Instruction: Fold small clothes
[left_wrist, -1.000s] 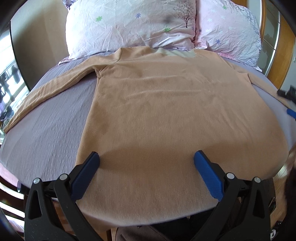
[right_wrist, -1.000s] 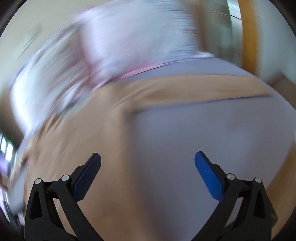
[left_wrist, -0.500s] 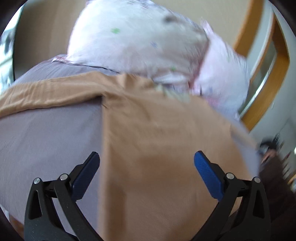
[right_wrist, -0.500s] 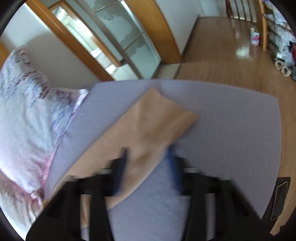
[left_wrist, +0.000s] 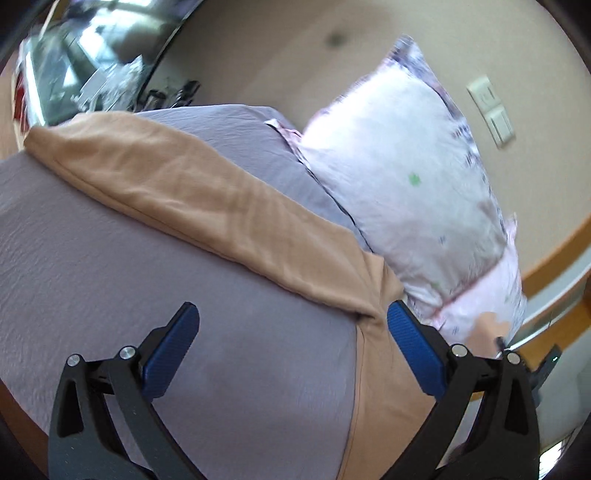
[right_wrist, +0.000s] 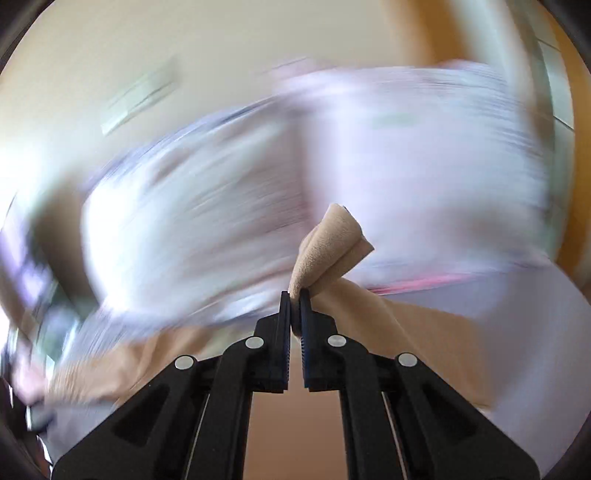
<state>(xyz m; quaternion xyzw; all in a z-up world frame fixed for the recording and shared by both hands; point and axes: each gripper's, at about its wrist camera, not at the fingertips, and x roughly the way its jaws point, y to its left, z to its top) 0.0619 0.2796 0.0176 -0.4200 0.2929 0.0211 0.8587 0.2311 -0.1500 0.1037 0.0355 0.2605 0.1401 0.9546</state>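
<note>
A tan long-sleeved shirt lies on a grey-purple bed. In the left wrist view its left sleeve (left_wrist: 192, 195) runs flat from the far left down to the armpit near my right fingertip (left_wrist: 400, 321). My left gripper (left_wrist: 291, 321) is open and empty, just above the sheet beside the shirt's side edge. In the right wrist view my right gripper (right_wrist: 294, 299) is shut on the cuff end of the other tan sleeve (right_wrist: 328, 251), lifted off the bed, with the sleeve trailing down to the right. That view is motion-blurred.
Two white-and-pink floral pillows (left_wrist: 406, 192) lean at the head of the bed against a beige wall with a light switch (left_wrist: 493, 109). The grey sheet (left_wrist: 110, 288) fills the lower left. A window (left_wrist: 74, 66) is at the far left. Wooden trim (left_wrist: 554, 251) is at right.
My left gripper swung left from the shirt's hem to the left sleeve and armpit, staying open. My right gripper closed on the right sleeve's cuff and lifted it, swinging toward the pillows.
</note>
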